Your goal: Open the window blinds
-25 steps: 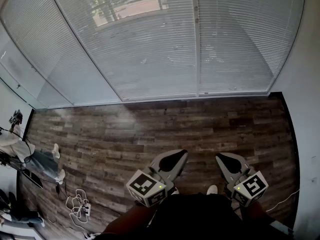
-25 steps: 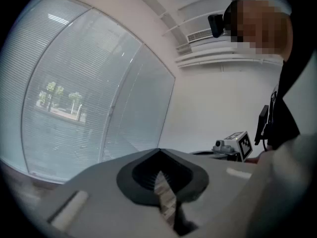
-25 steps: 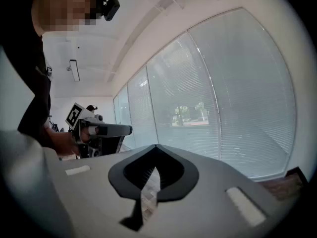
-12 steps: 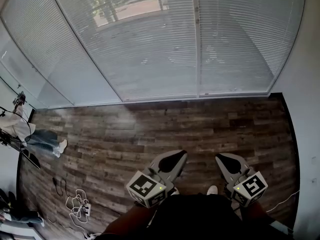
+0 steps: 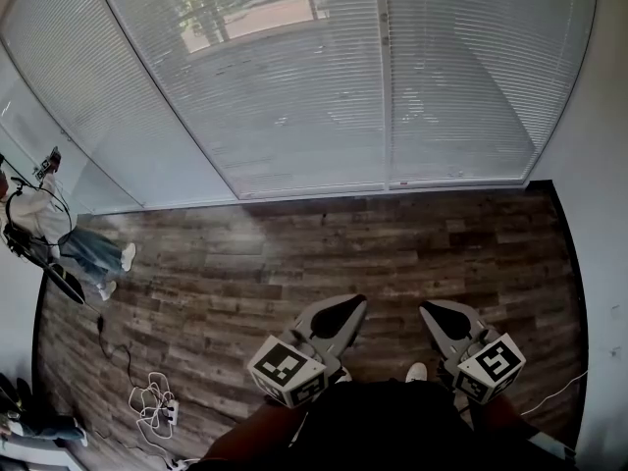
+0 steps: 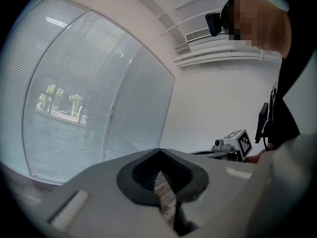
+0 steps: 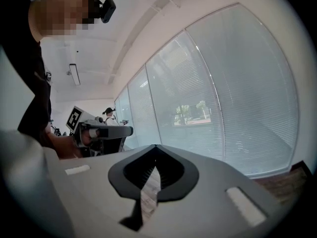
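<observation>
White slatted window blinds [image 5: 294, 86] hang shut across the tall windows ahead, reaching down to the wood floor [image 5: 343, 243]. They also fill the left side of the left gripper view, blinds [image 6: 74, 98], and the right side of the right gripper view, blinds [image 7: 223, 93]. My left gripper [image 5: 348, 304] and right gripper [image 5: 432, 310] are held low by my body, side by side, pointing at the window and well short of it. Both are shut with nothing held; only a thin sliver of floor shows between the jaws of the left gripper [image 6: 159, 150] and right gripper [image 7: 156, 146].
A vertical window post [image 5: 383, 77] splits the blinds into panels. A white wall [image 5: 599, 263] bounds the right side. At the far left another person [image 5: 59, 238] stands near the glass, and a tangle of white cable [image 5: 147, 400] lies on the floor.
The person at the far left has walked towards the window. My two grippers have stayed nearly still and shut.
</observation>
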`<state>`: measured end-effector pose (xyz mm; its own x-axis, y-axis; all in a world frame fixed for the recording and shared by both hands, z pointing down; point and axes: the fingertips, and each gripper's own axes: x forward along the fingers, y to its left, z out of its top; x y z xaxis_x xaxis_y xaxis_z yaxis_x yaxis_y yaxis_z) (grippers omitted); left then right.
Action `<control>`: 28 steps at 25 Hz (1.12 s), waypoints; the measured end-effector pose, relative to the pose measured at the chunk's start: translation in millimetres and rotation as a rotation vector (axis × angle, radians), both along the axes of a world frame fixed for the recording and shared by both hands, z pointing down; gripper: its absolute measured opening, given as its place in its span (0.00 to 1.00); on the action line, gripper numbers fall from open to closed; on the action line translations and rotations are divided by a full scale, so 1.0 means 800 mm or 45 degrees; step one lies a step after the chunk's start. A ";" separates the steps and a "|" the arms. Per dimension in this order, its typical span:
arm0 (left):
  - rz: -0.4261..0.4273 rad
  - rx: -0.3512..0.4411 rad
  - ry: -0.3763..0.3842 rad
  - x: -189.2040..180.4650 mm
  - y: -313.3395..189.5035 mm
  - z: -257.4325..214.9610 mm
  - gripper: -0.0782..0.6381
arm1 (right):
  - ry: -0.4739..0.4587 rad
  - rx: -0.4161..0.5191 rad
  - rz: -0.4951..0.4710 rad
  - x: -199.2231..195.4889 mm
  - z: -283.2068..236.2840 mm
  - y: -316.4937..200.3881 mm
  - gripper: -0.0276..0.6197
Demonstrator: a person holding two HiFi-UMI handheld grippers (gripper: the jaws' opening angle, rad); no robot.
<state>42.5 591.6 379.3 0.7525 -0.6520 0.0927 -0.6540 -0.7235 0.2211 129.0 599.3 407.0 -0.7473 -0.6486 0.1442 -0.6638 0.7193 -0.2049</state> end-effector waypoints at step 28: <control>0.022 -0.002 0.060 -0.089 0.008 0.005 0.11 | 0.015 -0.022 0.052 -0.083 0.015 0.011 0.08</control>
